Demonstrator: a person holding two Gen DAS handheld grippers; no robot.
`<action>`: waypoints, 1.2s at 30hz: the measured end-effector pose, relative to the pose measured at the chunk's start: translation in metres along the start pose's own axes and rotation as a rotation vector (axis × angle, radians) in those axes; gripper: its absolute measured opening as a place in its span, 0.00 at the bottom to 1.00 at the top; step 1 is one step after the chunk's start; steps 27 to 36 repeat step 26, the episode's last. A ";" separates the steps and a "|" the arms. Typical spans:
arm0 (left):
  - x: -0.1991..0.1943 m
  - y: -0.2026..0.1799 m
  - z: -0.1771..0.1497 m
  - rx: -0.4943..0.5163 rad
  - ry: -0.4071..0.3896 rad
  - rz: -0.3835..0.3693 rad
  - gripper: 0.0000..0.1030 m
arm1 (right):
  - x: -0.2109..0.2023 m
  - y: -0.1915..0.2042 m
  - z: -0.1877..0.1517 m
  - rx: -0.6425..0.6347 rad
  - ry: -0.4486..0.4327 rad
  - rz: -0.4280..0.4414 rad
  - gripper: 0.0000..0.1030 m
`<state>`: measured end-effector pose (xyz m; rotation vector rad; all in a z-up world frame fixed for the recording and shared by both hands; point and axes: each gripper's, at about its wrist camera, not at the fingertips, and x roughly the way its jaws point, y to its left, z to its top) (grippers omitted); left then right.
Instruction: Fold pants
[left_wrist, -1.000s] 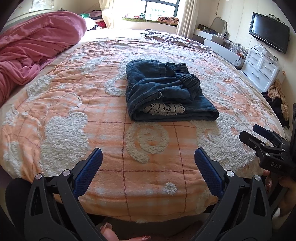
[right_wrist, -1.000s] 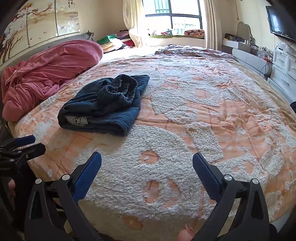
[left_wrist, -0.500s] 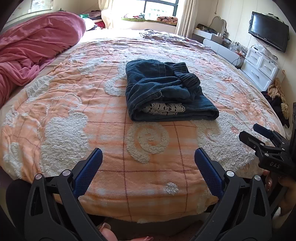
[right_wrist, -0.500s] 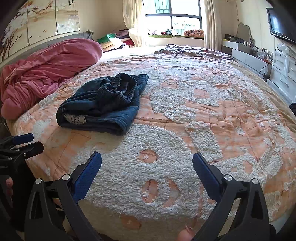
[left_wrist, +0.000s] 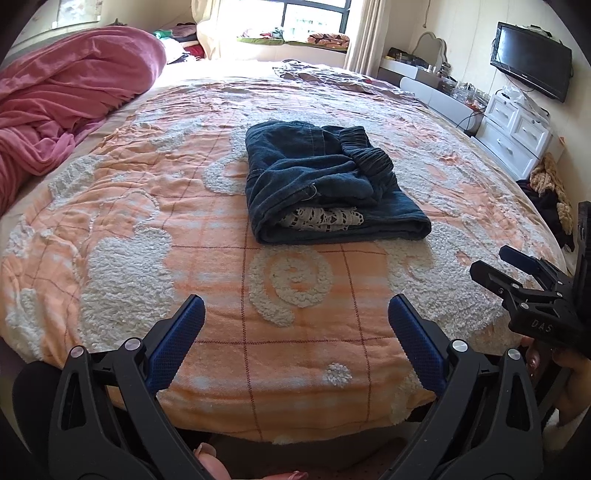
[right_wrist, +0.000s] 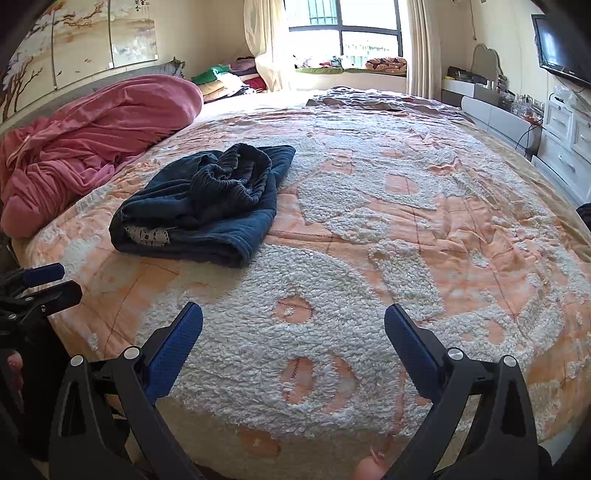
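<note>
Pants (left_wrist: 325, 184): dark blue, folded into a thick bundle
Waistband: gathered, lying on top
Lace trim: white, showing at the near folded edge
Place: flat on the bed's orange quilt

We see a bed (left_wrist: 147, 206) in an orange quilt, folded dark pants (left_wrist: 325, 188) mid-bed, pink blanket (left_wrist: 62, 103) far left.

Open bedspread (left_wrist: 207, 258) rings the pants (left_wrist: 325, 192); pink quilt (left_wrist: 62, 99) crowds left.
</note>
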<state>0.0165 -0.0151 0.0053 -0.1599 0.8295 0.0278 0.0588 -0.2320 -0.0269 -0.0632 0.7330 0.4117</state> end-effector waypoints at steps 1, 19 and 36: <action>0.000 0.000 0.000 0.000 -0.002 0.001 0.91 | 0.000 0.000 0.000 0.001 0.002 -0.001 0.95; -0.005 0.057 0.038 -0.146 -0.060 0.010 0.91 | 0.005 -0.057 0.017 0.120 0.036 -0.097 0.95; 0.077 0.180 0.136 -0.257 0.040 0.246 0.91 | 0.038 -0.207 0.071 0.338 0.098 -0.327 0.95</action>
